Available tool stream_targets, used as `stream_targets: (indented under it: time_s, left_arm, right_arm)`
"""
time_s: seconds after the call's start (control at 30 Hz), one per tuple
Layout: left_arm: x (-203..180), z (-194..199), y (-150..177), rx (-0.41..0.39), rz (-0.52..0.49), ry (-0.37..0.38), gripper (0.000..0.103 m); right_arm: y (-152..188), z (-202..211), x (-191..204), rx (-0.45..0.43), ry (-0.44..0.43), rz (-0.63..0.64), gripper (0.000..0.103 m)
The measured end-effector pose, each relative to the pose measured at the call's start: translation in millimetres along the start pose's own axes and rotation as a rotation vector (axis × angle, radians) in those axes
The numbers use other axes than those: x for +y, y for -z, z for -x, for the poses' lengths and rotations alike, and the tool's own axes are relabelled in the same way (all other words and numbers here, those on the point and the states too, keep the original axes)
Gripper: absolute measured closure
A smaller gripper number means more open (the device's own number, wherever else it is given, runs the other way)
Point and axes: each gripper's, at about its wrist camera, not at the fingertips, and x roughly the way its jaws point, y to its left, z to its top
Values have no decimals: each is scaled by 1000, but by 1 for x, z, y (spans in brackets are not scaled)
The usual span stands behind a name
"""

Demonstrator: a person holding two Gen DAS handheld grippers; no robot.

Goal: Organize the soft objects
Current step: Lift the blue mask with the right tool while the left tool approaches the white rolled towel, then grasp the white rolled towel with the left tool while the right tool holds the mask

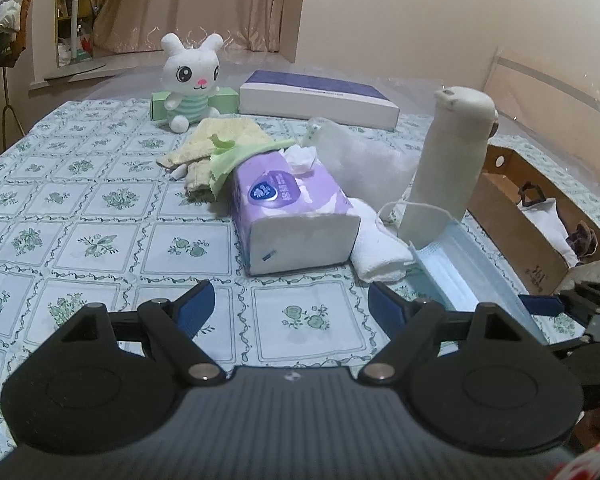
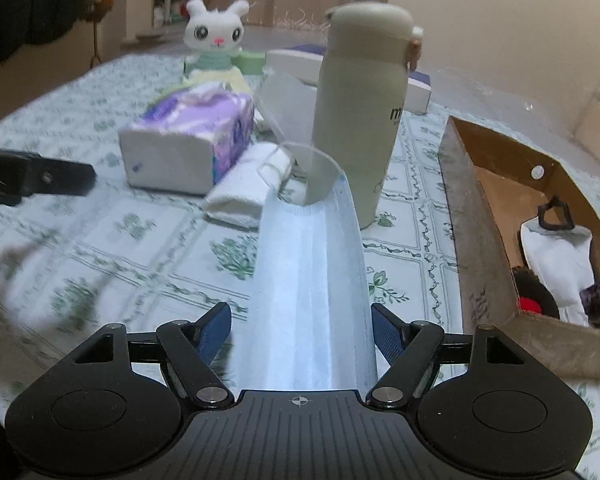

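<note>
From the left wrist, the left gripper hovers with its jaws wide apart and nothing between them, above the floral tablecloth. Ahead lies the purple tissue pack on its side, with a folded white towel touching its right end. A yellow-green cloth lies bunched behind the pack, and a plush bunny sits further back. A cream bottle stands upright, with a blue face mask stretching from its foot towards the right gripper. At the right edge is a cardboard box that already holds a few items.

From the right wrist, the right gripper has its jaws apart with the face mask lying between them; the pads do not appear to press on it. The mask's far end curls up against the bottle. The cardboard box lies just to the right, holding a white pouch and some dark, fuzzy items.

Judging by this, sorting is only begun: the mask, towel, cloth, tissues and bunny remain outside the box.
</note>
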Motion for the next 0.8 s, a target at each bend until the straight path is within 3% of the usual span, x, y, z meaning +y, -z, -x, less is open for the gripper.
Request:
stream_targets:
  time_s: [0.1,0.13,0.17,0.23,0.47,0.8]
  left_arm:
    - [0,-4,2,11,0,1,21]
    - [1,-6,3,15,1,0,21]
    - [1,-8,3,18,2,0,21]
    - [1,-10,4,24,3,0,21]
    - [-4,-16,3,30,-7,9,21]
    - [-34,-31,-7,18,-32,32,23]
  right_arm:
    - [0,-9,-2,13,21,17,29]
    - [0,-10,-3,8,25,23,34]
    - [0,-11,-4,10,26,26,46]
    - [0,-13,-6,19,25,24,61]
    - [1,-6,-9,8,19,2,101]
    - [15,43,-39,-75,41,-133,102]
